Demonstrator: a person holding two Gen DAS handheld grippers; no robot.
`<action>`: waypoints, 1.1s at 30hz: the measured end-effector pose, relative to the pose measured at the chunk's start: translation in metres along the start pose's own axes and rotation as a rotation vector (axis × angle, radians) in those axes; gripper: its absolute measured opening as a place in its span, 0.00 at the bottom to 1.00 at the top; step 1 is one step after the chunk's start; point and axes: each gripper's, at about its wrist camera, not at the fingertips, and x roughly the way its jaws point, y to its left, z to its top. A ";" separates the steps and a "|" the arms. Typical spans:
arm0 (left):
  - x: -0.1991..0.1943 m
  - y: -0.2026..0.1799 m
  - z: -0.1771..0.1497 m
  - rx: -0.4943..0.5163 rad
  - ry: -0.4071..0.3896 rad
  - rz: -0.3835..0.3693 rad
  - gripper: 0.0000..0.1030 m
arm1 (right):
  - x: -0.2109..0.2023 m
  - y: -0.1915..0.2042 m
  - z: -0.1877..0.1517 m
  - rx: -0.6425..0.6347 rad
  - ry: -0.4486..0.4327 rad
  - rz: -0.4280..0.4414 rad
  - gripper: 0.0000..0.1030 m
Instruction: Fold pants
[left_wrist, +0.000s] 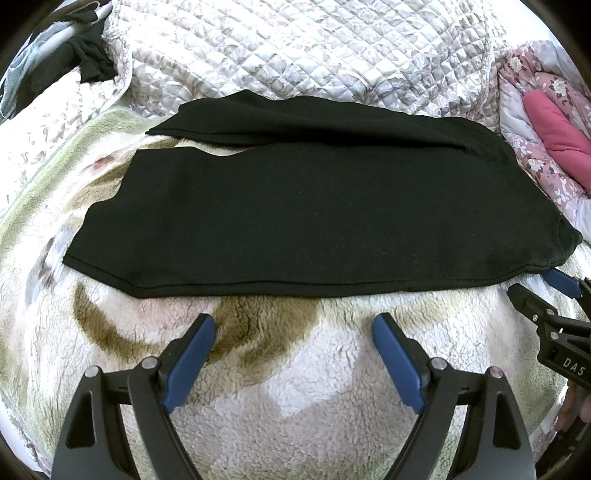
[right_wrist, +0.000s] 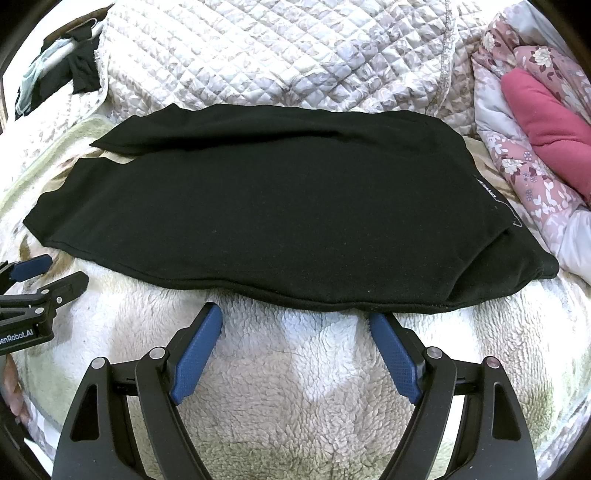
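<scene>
You are holding both grippers low over a fleecy blanket (left_wrist: 258, 369), side by side, facing a pair of black pants (left_wrist: 295, 206) that is lying flat across the bed in front of you. The left gripper (left_wrist: 293, 325) is spread wide and gripping nothing, its blue pads (left_wrist: 192, 358) hovering just short of the near hem. The right gripper (right_wrist: 295, 317) is also released and empty, its tips nearly touching the same edge further along.

The pants are looking partly folded: the two legs are lying roughly one beside and over the other, forming a long dark band running left to right, with the waistband end (right_wrist: 517, 251) toward your right. A narrow strip of leg (left_wrist: 258, 118) is showing offset along the far side, so the layers are not lining up neatly. Judging from this, the lengthwise fold is done, and the crosswise folds are still waiting. A quilted cover (left_wrist: 295, 48) is lying beyond, pink floral bedding (left_wrist: 546, 122) at right.
</scene>
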 end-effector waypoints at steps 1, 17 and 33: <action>0.001 0.000 0.000 0.000 0.002 -0.001 0.86 | 0.001 0.000 0.000 0.000 -0.001 0.000 0.79; 0.001 0.000 0.000 0.000 0.004 -0.002 0.86 | 0.001 0.000 0.001 -0.001 0.005 0.002 0.79; -0.001 0.000 0.001 0.004 -0.005 -0.011 0.86 | -0.006 -0.004 -0.001 0.008 0.000 0.038 0.79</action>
